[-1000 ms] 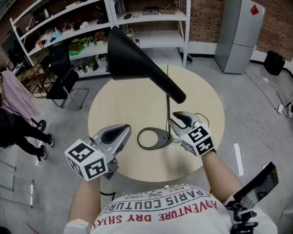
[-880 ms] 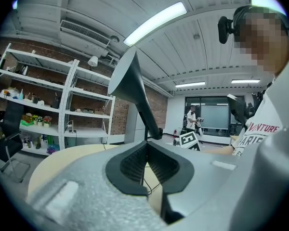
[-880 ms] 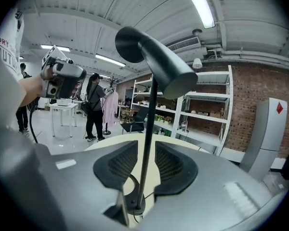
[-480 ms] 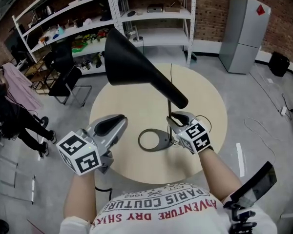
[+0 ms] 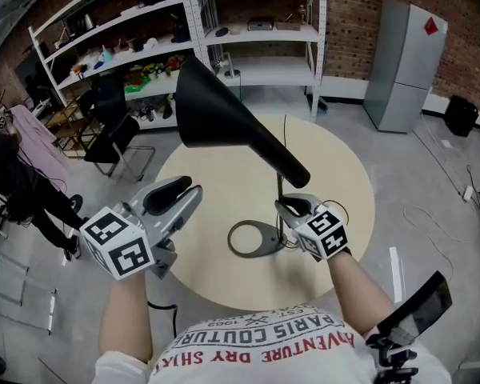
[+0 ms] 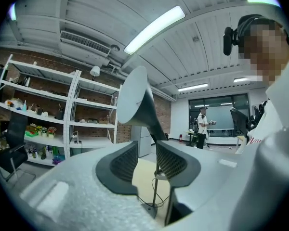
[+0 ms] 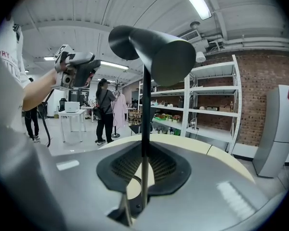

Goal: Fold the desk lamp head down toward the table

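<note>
Up at top centre, lamp head (image 5: 224, 110), cone raised high over the round surface (image 5: 340, 174), not folded yet. Right gripper (image 5: 288, 206) at mid-frame, fingers just closing round the stem (image 5: 280, 186), seemingly a sliver short of a pinch. Left gripper (image 5: 180, 192) at lower left, fingers just spreading, nothing between. Bracing nearly there; reaching up and pushing the head down all left to do.

Lamp (image 5: 240, 126): one
Desk (image 5: 336, 174): one
Tools: two, the left tool (image 5: 180, 192) and the right tool (image 5: 288, 206)
Shelf units (image 5: 256, 32): two
Fridge (image 5: 404, 62): one
</note>
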Available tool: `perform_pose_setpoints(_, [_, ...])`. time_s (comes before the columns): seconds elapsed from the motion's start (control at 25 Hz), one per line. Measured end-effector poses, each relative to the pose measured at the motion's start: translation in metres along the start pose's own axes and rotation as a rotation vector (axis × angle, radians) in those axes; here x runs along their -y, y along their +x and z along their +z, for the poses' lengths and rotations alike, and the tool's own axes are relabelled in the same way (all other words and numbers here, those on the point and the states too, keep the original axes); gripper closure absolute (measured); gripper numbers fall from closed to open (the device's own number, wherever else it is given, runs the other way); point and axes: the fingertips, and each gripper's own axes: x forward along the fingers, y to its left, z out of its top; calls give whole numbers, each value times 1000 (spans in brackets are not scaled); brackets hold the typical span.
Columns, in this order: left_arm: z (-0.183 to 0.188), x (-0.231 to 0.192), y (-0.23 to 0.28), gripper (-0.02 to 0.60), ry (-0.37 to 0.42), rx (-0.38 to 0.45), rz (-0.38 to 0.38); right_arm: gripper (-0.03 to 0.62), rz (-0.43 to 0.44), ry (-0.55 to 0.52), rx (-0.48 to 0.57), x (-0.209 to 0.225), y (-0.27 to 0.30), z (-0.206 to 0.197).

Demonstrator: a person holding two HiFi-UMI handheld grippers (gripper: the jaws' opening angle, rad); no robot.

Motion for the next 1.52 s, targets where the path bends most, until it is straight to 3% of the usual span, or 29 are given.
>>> perform_pose_setpoints(0.16, [17, -3, 0, 404, 59, 25, -14, 549, 21, -14, 3, -2, 2, -3])
perform_pose_setpoints(0.48, [68, -10, 5, 402, 123, 32, -2, 549, 42, -21, -4, -8, 1, 8])
perform_pose_setpoints(0.8, [73, -4, 7, 407, 171, 22, -27, 549, 52, -30, -1, -18, 5, -6])
perform_pose_setpoints(1.08, [69, 1, 10, 513, 192, -3, -87, 549, 52, -34, 5, -17, 7, -11])
perform_pose_setpoints(1.32, [73, 7, 11, 523, 254, -12, -87, 549, 60, -37, 10, -16, 4, -9])
perform_pose_setpoints(1.52, [72, 5, 11, 528, 258, -8, -87, 551, 67, -41, 13, -14, 5, -8])
